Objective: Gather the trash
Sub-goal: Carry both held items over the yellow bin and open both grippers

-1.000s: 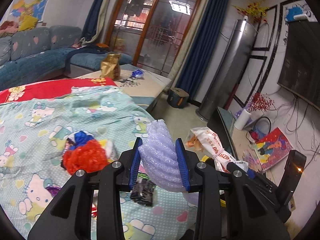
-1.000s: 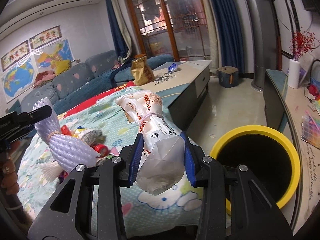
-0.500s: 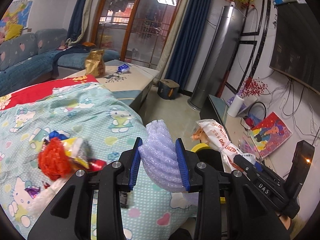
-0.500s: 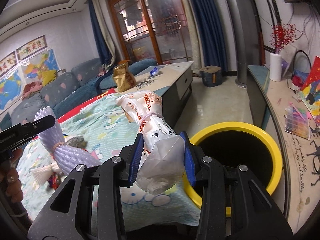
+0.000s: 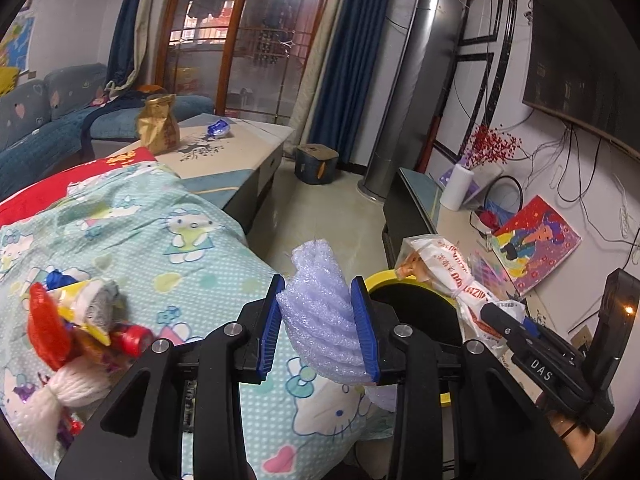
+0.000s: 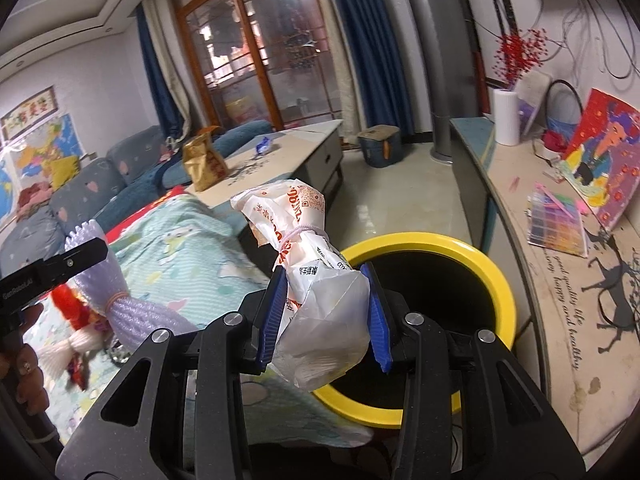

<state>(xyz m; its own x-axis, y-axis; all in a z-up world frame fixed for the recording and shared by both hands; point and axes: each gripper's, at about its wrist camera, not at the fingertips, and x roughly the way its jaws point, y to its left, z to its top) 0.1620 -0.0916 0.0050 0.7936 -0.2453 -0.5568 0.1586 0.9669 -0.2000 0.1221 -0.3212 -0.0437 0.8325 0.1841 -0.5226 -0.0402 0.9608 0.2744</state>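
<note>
My left gripper (image 5: 320,328) is shut on a pale purple foam net sleeve (image 5: 320,312), held above the edge of the cartoon-print blanket (image 5: 168,248). My right gripper (image 6: 324,320) is shut on a tied white plastic bag with orange print (image 6: 308,264), which hangs over the near rim of the yellow bin (image 6: 500,280). In the left wrist view the bin (image 5: 386,278) shows just behind the foam, with the right gripper (image 5: 492,312) and its bag (image 5: 448,268) to the right. The right wrist view shows the left gripper's finger (image 6: 60,266) and the foam (image 6: 132,312) at left.
More trash lies on the blanket: a red net (image 5: 46,332), a white foam net (image 5: 56,400) and small wrappers (image 5: 128,338). A low table (image 5: 224,152) carries a gold bag (image 5: 158,128). A TV console (image 6: 540,264) with papers runs along the right wall.
Both grippers have moved right toward the yellow bin, each still holding its item. The bin now looms larger under the right gripper, and the blanket's trash has slid leftward in view.
</note>
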